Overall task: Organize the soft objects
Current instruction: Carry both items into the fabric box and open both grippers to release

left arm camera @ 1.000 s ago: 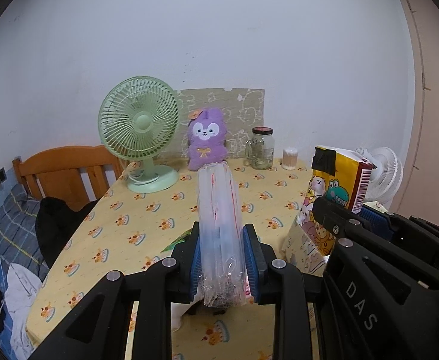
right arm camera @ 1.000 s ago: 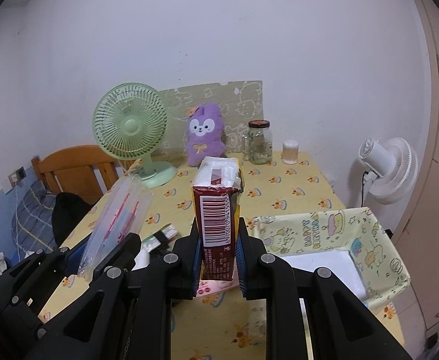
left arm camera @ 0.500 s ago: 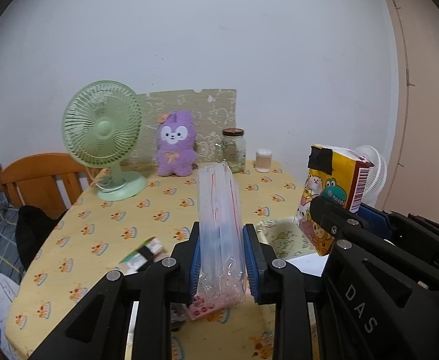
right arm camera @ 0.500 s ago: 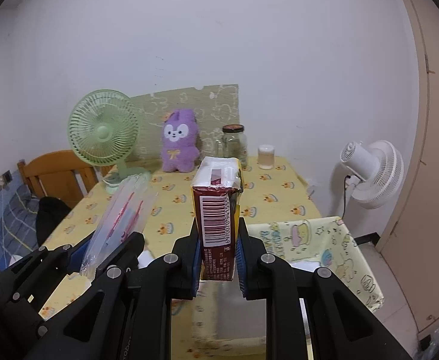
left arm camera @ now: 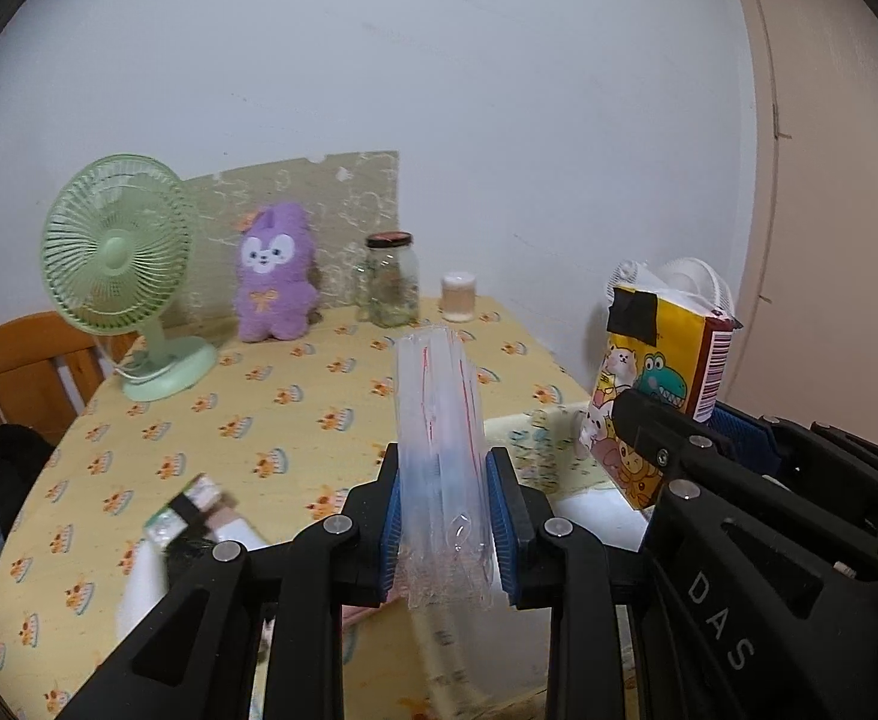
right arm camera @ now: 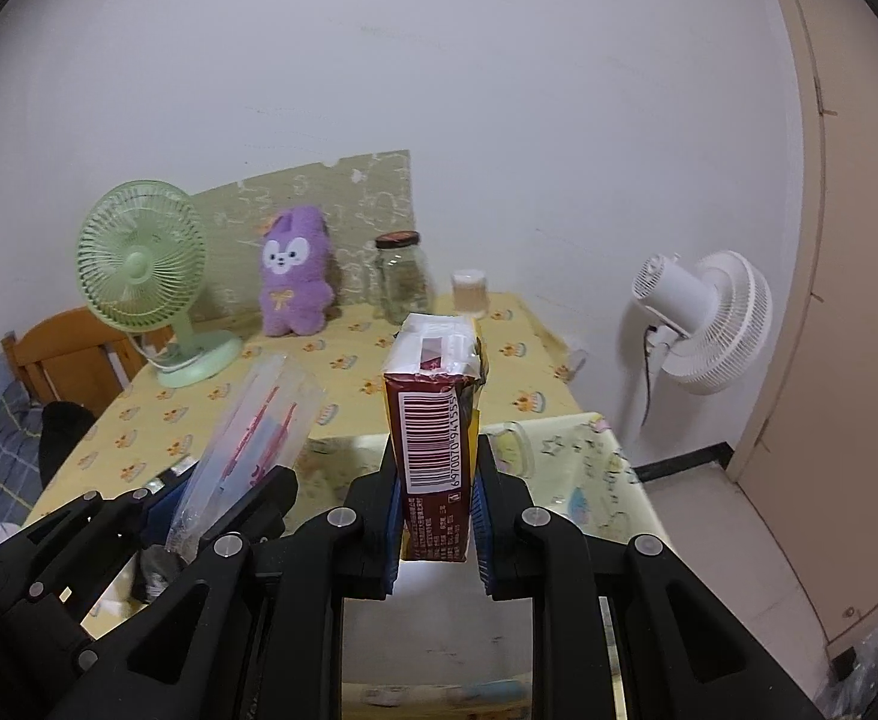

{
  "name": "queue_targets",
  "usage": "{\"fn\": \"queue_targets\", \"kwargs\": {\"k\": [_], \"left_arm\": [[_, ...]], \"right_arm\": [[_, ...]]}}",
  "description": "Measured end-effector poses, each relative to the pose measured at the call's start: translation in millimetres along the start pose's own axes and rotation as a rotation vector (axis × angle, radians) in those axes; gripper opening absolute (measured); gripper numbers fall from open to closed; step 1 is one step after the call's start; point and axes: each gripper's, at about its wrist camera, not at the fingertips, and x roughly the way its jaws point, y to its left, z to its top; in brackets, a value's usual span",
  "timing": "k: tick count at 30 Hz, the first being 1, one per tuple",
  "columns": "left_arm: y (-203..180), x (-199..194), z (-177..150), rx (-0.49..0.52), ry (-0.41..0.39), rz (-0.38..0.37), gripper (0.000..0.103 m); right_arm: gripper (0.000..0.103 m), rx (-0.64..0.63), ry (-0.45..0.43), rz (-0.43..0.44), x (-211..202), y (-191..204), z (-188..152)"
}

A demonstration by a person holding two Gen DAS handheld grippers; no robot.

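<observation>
- The left gripper (left arm camera: 444, 531) is clenched on a clear plastic bag (left arm camera: 439, 450), its blue pads pressing both sides of the bag's lower part; the bag stands upright between them above the worktop's near edge.
- The bag is transparent and crinkled, with thin red lines running along its length; what it contains cannot be made out.
- The right gripper (right arm camera: 436, 525) is clenched on a tissue pack (right arm camera: 436, 420), held upright just above the fabric bin (right arm camera: 583, 468) at the worktop's near right side.
- The pack shows a dark red side with a white barcode, a white torn-open top, and in the left wrist view a yellow face with cartoon animals.
- Two grippers, one bag, one pack.
- The bin has pale yellow printed walls and a white inside.
- On the yellow patterned worktop (left arm camera: 271, 414): one purple plush toy (left arm camera: 274, 288) upright at the back, one green desk fan (left arm camera: 118, 270) to its left, one glass jar (left arm camera: 390, 282), one small white cup (left arm camera: 458, 297).
- One white fan (right arm camera: 709, 324) stands on the floor beyond the worktop's right side.
</observation>
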Motion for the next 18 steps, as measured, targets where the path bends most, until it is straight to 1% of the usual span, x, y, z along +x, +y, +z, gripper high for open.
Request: {"fn": "queue_targets", "kwargs": {"k": [4, 7, 10, 11, 12, 13, 14, 16, 18], "left_arm": [[-12.7, 9.5, -1.4, 0.015, 0.025, -0.022, 0.028], [-20.2, 17.9, -2.4, 0.027, 0.051, -0.025, 0.034], [-26.3, 24.9, -4.3, 0.04, 0.083, -0.025, 0.043], [-28.1, 27.0, -5.0, 0.045, 0.097, -0.031, 0.053], [-29.4, 28.8, -5.6, 0.047, 0.108, -0.032, 0.065], [-30.2, 30.2, -6.3, 0.047, 0.111, -0.03, 0.069], [-31.2, 31.3, -7.4, 0.05, 0.111, -0.026, 0.073], [-31.2, 33.4, -8.2, 0.056, 0.117, -0.025, 0.074], [-30.8, 35.4, -8.7, 0.054, 0.124, -0.028, 0.078]], "right_arm": [[0.022, 0.012, 0.016, -0.015, 6.2, -13.4, -4.1], [0.022, 0.019, 0.032, -0.026, 11.4, -21.0, -7.9], [0.022, 0.023, 0.045, -0.031, 15.2, -27.0, -11.0], [0.022, 0.028, 0.052, -0.029, 16.8, -29.3, -12.2], [0.022, 0.036, 0.063, -0.023, 19.1, -32.0, -13.7], [0.022, 0.039, 0.072, -0.02, 21.3, -33.4, -14.5], [0.022, 0.041, 0.076, -0.02, 22.6, -34.1, -15.1], [0.022, 0.042, 0.082, -0.023, 25.5, -35.7, -16.6], [0.022, 0.046, 0.088, -0.017, 27.7, -36.0, -17.2]]}}
